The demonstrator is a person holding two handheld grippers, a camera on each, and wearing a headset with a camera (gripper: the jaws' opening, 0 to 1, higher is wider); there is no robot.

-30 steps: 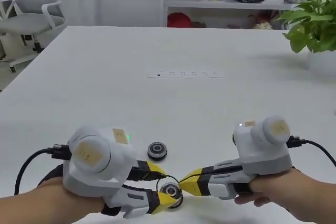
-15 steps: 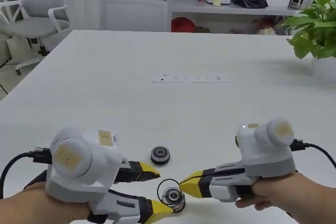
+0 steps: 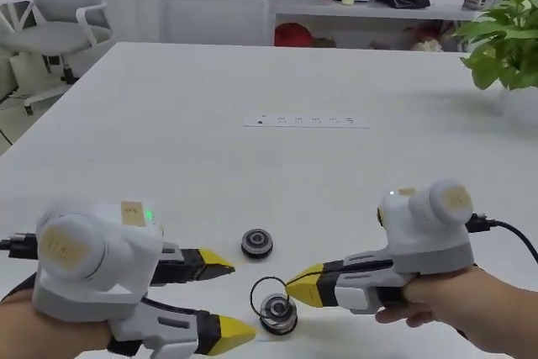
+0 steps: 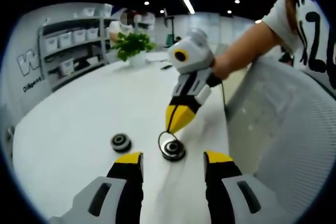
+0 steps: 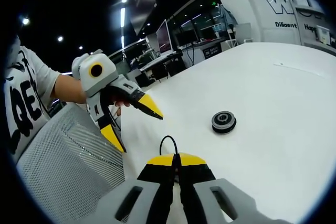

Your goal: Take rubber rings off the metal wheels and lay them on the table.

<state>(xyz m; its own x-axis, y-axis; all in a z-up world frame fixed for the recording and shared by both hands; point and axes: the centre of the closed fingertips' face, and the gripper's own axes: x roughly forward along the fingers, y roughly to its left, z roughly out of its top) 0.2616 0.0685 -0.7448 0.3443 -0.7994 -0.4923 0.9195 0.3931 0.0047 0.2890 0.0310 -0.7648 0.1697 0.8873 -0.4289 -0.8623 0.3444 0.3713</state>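
Note:
A thin black rubber ring (image 3: 264, 286) is pinched at its edge by my right gripper (image 3: 291, 290), which is shut on it; the loop leans over a metal wheel (image 3: 277, 313) lying on the white table (image 3: 252, 174). In the right gripper view the ring (image 5: 168, 144) rises from the shut yellow tips (image 5: 176, 160). My left gripper (image 3: 238, 302) stands open just left of that wheel, touching nothing. Its own view shows the wheel (image 4: 174, 151) ahead of the open jaws and the ring (image 4: 164, 138) under the right gripper (image 4: 174, 124). A second wheel (image 3: 256, 243) with its black rim lies slightly farther away.
A flush socket strip (image 3: 305, 121) sits mid-table. A potted plant (image 3: 503, 39) stands at the far right corner. An office chair (image 3: 59, 33) is beyond the left edge, shelves behind. A mesh chair (image 5: 68, 166) is close behind the near table edge.
My left gripper has opened, let go of the wheel and drawn back to the left. The right gripper stays shut on the ring, which now stands off the wheel.

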